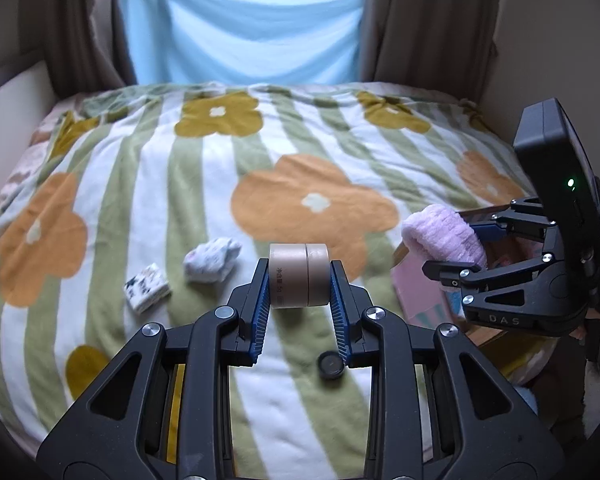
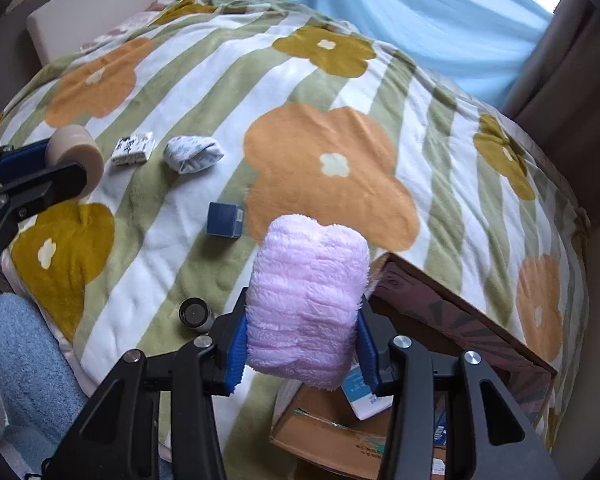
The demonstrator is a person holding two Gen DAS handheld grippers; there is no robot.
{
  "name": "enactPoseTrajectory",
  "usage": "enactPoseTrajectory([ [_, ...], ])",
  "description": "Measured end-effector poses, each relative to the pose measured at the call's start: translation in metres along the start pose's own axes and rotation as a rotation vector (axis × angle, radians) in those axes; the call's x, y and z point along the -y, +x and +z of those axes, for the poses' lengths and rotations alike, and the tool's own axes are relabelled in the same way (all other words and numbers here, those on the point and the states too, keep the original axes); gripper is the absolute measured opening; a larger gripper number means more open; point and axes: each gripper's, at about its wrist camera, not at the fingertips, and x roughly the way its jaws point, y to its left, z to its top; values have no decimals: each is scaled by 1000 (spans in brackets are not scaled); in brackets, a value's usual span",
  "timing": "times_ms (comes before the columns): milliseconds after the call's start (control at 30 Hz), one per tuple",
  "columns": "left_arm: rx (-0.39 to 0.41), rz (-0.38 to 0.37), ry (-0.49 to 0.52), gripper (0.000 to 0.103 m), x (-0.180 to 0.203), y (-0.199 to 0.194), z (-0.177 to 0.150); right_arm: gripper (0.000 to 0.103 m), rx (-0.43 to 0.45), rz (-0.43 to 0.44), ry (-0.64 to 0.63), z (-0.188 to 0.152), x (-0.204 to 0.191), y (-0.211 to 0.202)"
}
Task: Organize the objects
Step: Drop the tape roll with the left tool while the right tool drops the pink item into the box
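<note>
A bed covered by a fleecy green-and-white striped blanket with big orange and mustard flowers (image 2: 204, 92) fills both views, and everything else can be placed against the brown cardboard box (image 2: 460, 320) that stands open at the blanket's near edge. Directly above that box's open mouth hangs the fluffy pink rolled-up towel (image 2: 308, 304), squeezed between the blue pads of the right claw (image 2: 302, 350); the pads dent its sides, so the hold looks firm, though the roll bulges well past the fingertips. Well away from the box, on the side where the left claw (image 1: 299, 284) works, a squat beige cylindrical jar (image 1: 299, 278) is clamped by its two flat ends in narrow jaws, clear of the blanket. Lying on the blanket beyond the box are a balled white patterned sock (image 2: 193, 153), a small white printed packet (image 2: 133, 148) farther out, a dark blue little box (image 2: 224, 219) nearer, and a short dark-capped bottle (image 2: 195, 314) nearest the box on that side. Judging by the task, both held items are headed for the box. The risks: the soft towel could unroll or snag on the box's raised flap if released off-centre, and the smooth jar, gripped only on its end faces, might slip or twist out if the hand swings fast across the bed.
</note>
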Motion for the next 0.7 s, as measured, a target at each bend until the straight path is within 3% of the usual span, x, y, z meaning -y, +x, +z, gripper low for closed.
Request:
enactPoseTrajectory([
  [333, 13, -113, 96, 25, 92, 21, 29, 42, 55, -87, 179, -41, 89, -34],
  [700, -87, -193, 185, 25, 184, 81, 12, 42, 14, -124, 352, -107, 172, -20],
])
